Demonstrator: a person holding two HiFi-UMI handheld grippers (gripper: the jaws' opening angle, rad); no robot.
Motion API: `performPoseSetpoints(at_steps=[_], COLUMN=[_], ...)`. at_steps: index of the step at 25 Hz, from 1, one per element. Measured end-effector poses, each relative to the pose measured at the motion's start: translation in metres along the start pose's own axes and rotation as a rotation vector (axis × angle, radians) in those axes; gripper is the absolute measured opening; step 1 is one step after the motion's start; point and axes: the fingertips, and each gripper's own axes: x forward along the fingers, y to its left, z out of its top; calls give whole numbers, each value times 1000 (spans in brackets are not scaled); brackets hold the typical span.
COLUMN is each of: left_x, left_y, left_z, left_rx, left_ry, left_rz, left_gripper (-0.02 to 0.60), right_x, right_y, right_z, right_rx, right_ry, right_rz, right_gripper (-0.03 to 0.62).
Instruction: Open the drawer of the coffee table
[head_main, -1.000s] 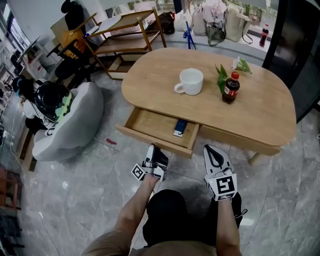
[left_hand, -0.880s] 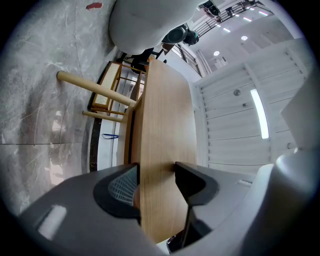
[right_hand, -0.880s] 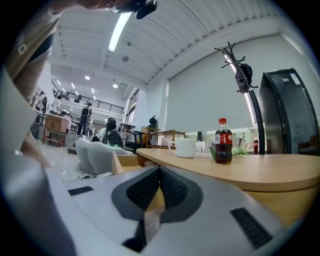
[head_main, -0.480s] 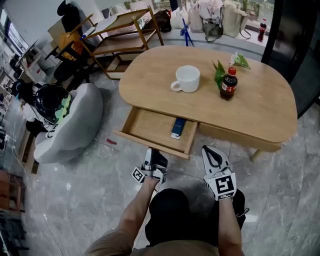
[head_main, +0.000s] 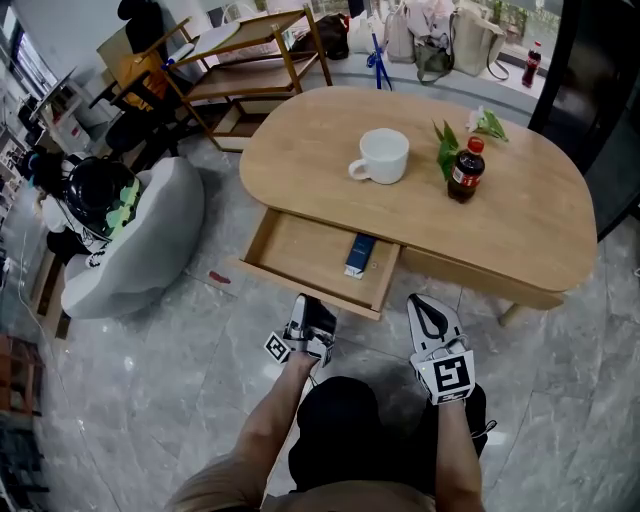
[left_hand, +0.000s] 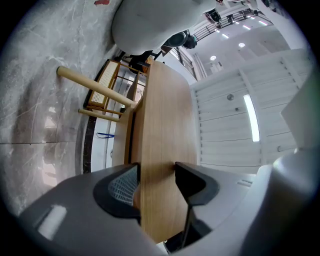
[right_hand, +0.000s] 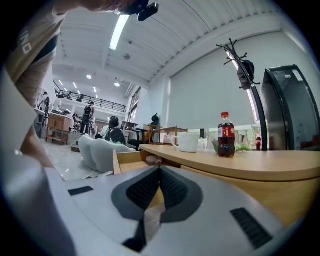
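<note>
- We see the drawer (head_main: 300, 248) standing open on the near side of the coffee table (head_main: 520, 235). A small blue-and-white box (head_main: 360, 255) lies at its right end.
- Left gripper (left_hand: 157, 175): jaws spread wide, tips at the drawer's front. The wooden front panel fills the gap and both pads sit against the wood, so we read it as clamped on the drawer.
- Right gripper (right_hand: 160, 172): jaws together, nothing between them. It is held off the table, to the right of the drawer.
- On the tabletop: a white mug (head_main: 382, 157) and an upright cola bottle (head_main: 466, 172) with green leaves (head_main: 445, 150) just beside it.
- A grey beanbag (head_main: 140, 240) sits on the floor left of the table.
</note>
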Motion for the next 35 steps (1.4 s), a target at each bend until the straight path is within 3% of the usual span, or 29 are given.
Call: performPoseSetpoints(at_steps=[8,17,22,28,31,34,35], left_x=[-28,-47,-45,-42,-44,-37,-31], left_y=[13,-5,-25,-49,-59,-82,-91], left_z=[6,17,22,13,14,24,26], left_rx=[66,102,167,412,578,791,866], left_ry=[4,40,72,281,382,404,414], left_rz=[125,146,162,279,382,513,536], left_gripper=[225,225,225,215,153,6,6], right_x=[1,2,8,10,9,7,7], right_y=[-1,0,8,7,6,6,3], right_z=[-8,-8,-7,-2,-2,4,7], right_rx=[13,20,38,39,47,37,37], right_ry=[29,38,35,29,31,25,22], right_rz=[-4,0,19,20,13,3,-5], right_gripper=[5,5,5,5,5,5,5])
